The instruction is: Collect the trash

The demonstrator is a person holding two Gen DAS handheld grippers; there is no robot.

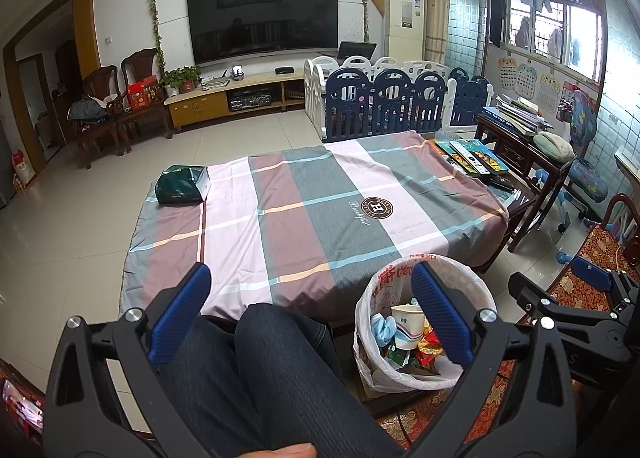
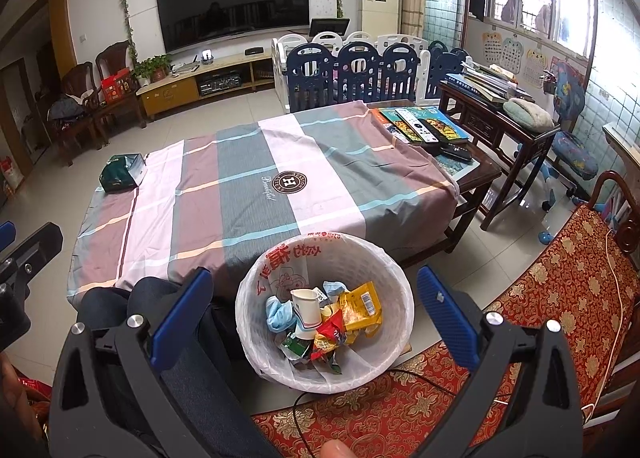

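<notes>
- Your left gripper [image 1: 308,314]: black plastic frame w/ ribbed blue pads, jaws spread wide, nothing between them. Directly under it sit your knees [image 1: 256,370] in dark denim.
- Your right gripper [image 2: 316,318]: same build, jaws also wide apart & empty. It hangs right above the waste bin [image 2: 394,322], which fills the gap between its fingers.
- Bin = round white basket w/ woven-look wall, lined w/ thin white plastic bag bearing red print. In the left view it's just to the right of that gripper, partly behind the right-hand pad.
- Trash lies inside the bin: white paper cup [image 2: 306,308] tipped on its side, crumpled light-blue mask [image 2: 278,312], glossy yellow snack packet [image 2: 362,308], red wrapper [image 2: 330,332], small green pack [image 2: 294,346].
- To the right of the bin & right gripper: red cushion [image 2: 560,298] w/ gold floral pattern on a dark wood seat; a thin white cable runs over it.
- Ahead of both grippers: low table under a striped cloth [image 1: 312,194], broad bands of pink, mauve & grey-green, round dark logo near the middle. Cloth surface lies flat, slight wrinkles.
- Far-left corner of the cloth: dark green soft pack [image 1: 180,184], boxy w/ shiny film.
- Far-right end: flat books & remotes [image 2: 424,124] on the bare dark table part.
- Beyond: navy & white plastic playpen [image 1: 384,98], large black TV [image 1: 262,18] on the white wall.
</notes>
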